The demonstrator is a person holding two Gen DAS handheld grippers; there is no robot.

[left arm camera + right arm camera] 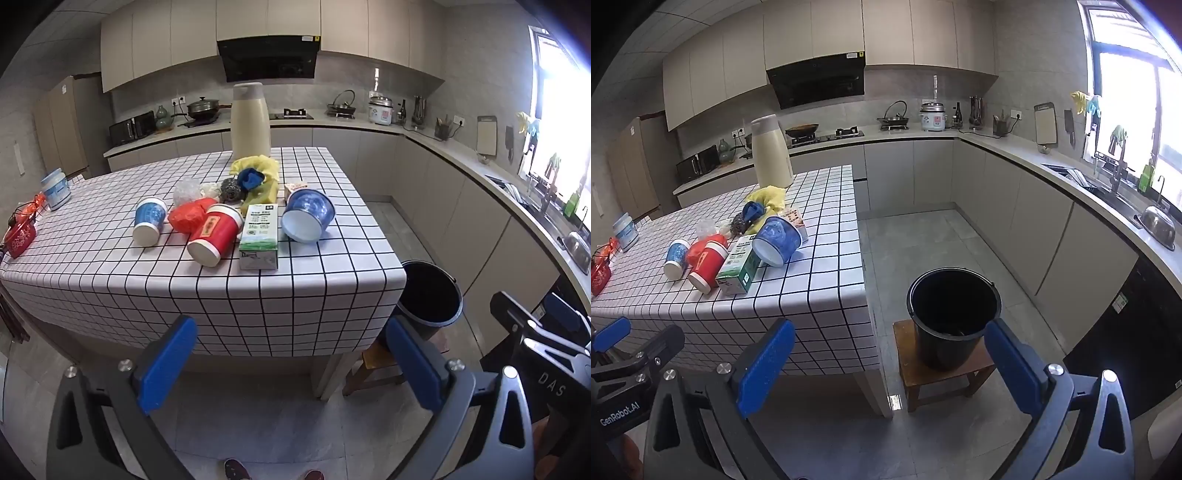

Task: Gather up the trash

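Note:
Trash lies on the checked table (110,280): a blue paper cup (147,221), a red cup (214,234) on its side, a crumpled red bag (186,216), a green-white carton (259,236) and a blue bowl (308,216) tipped over. They also show in the right wrist view, the carton (738,266) and bowl (777,240) nearest. A black bucket (955,314) stands on a wooden stool (942,373) right of the table. My left gripper (291,362) is open and empty, short of the table's near edge. My right gripper (890,369) is open and empty, near the bucket.
A cream thermos jug (251,122), yellow cloth with a blue item (255,177), steel scourer (231,190) and clear plastic (186,190) sit farther back. A blue-white tub (56,188) and red basket (20,236) are at the left edge. Kitchen counters (1071,173) run behind and right.

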